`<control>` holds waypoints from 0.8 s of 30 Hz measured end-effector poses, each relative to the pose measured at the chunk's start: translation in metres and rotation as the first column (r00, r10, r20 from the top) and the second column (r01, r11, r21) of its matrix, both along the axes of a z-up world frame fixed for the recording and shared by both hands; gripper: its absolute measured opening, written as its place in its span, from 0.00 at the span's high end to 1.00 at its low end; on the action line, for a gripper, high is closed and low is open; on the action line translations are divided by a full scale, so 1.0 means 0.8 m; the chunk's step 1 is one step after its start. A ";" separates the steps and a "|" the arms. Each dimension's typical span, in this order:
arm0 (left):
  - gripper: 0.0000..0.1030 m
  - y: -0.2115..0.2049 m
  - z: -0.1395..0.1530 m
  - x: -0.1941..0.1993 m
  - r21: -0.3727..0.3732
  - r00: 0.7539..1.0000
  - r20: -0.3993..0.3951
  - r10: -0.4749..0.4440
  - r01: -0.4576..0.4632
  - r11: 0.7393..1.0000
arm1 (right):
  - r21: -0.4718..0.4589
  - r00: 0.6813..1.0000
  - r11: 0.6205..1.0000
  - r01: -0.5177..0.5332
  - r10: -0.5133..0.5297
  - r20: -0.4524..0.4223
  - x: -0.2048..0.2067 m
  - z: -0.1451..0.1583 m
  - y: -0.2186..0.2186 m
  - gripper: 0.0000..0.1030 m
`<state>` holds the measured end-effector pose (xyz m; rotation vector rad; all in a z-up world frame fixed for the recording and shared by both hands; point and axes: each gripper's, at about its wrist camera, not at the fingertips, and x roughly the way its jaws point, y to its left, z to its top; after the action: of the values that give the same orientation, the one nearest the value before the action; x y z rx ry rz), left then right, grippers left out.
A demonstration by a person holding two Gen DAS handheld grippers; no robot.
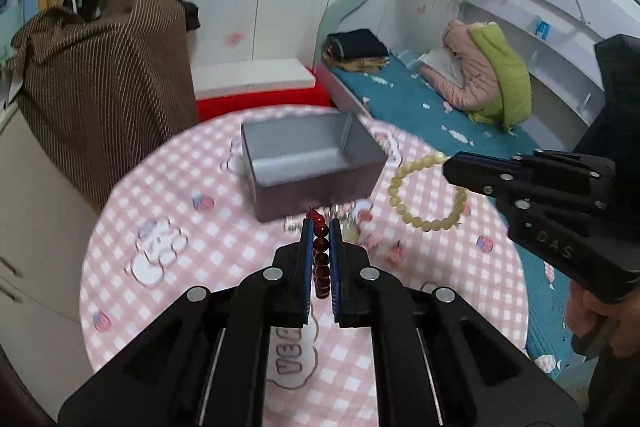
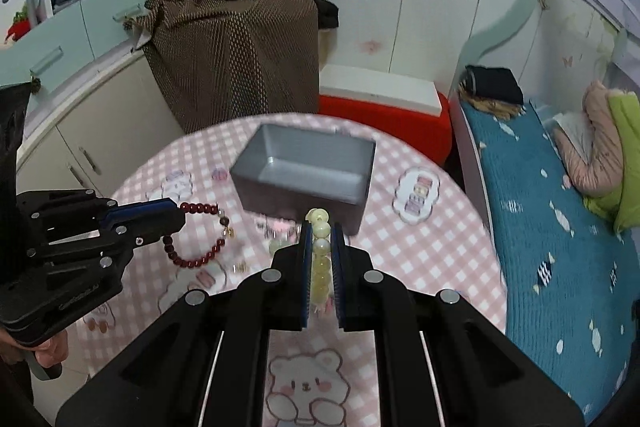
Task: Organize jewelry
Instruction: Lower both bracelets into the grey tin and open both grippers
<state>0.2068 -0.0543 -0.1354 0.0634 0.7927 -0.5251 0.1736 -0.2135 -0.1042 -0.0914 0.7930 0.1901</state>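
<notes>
An open grey box (image 1: 308,163) sits on the round table with a pink checked cloth (image 1: 180,187); it also shows in the right wrist view (image 2: 308,167). My left gripper (image 1: 321,227) is shut on a dark red bead bracelet (image 1: 321,259), held above the table in front of the box; the bracelet hangs as a loop in the right wrist view (image 2: 200,235). My right gripper (image 2: 321,231) is shut on a pale yellow bead bracelet (image 2: 321,259), seen as a loop right of the box in the left wrist view (image 1: 424,195).
Small jewelry pieces lie blurred on the cloth in front of the box (image 2: 276,235). A brown covered object (image 2: 232,55) and a red and white box (image 2: 384,107) stand behind the table. A bed with a blue cover (image 2: 552,227) is on the right.
</notes>
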 end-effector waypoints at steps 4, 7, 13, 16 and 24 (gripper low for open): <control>0.93 -0.009 0.029 0.018 0.004 0.999 0.040 -0.024 0.024 1.000 | 0.016 0.999 1.000 -0.014 0.013 0.031 0.024 0.022 0.000 0.92; 0.93 -0.017 0.044 0.042 0.008 0.998 0.055 -0.025 0.025 1.000 | 0.014 0.999 1.000 -0.025 0.025 0.041 0.052 0.032 0.002 0.92; 0.93 -0.034 0.033 0.108 0.015 1.000 0.012 -0.007 0.007 1.000 | 0.043 0.999 0.998 -0.041 0.042 -0.025 0.109 0.014 0.007 0.92; 0.93 -0.042 0.009 0.140 0.028 0.999 -0.037 0.012 -0.011 1.000 | 0.038 0.996 0.999 -0.032 0.035 -0.077 0.135 -0.011 0.008 0.92; 0.92 -0.051 -0.044 0.187 0.044 0.988 -0.151 0.033 -0.026 0.999 | 0.060 0.977 0.998 0.009 0.004 -0.211 0.169 -0.070 0.002 0.91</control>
<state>0.3563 -0.0953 -0.1703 0.0510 0.9523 -0.4892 0.3086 -0.2118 -0.1603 -0.0122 0.9982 0.2235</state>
